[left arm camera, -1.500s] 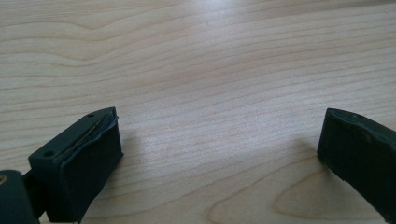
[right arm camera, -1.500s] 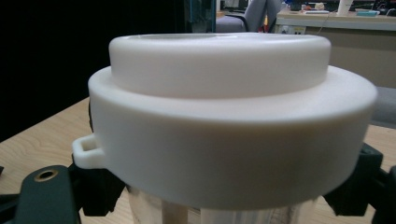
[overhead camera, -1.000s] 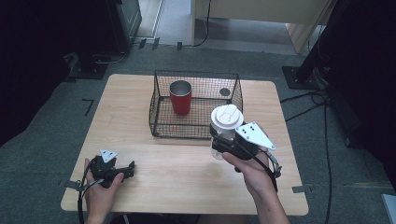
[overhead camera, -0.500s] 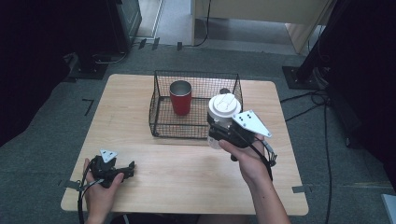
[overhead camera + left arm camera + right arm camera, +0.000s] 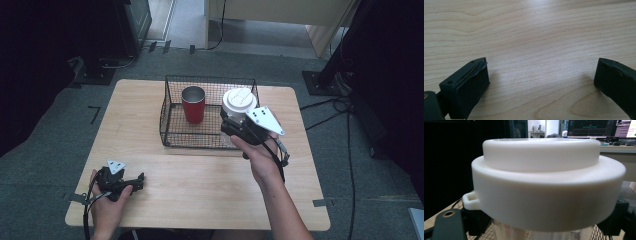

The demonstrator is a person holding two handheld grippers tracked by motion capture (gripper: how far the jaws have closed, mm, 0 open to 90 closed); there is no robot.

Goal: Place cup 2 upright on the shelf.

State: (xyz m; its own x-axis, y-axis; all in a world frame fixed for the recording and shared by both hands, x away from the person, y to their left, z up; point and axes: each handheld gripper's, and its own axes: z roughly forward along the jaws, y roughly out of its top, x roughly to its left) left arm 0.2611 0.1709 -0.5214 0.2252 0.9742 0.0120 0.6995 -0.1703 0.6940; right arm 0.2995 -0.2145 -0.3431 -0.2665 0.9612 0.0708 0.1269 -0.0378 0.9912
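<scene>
White-lidded cup [image 5: 239, 103] is clamped in the right hand-held gripper [image 5: 235, 125] above the wire basket [image 5: 170, 117]; left hand-held gripper [image 5: 131, 181] gapes empty.

The left gripper [image 5: 541, 85] hung low over the counter [image 5: 534, 32], its two black fingers [image 5: 467, 87] rising from the bottom corners and standing wide apart, with nothing between them. The left finger showed a padded inner face and two small holes on its top edge. Pale wood grain ran across the counter, and soft shadows lay beside each finger.
</scene>
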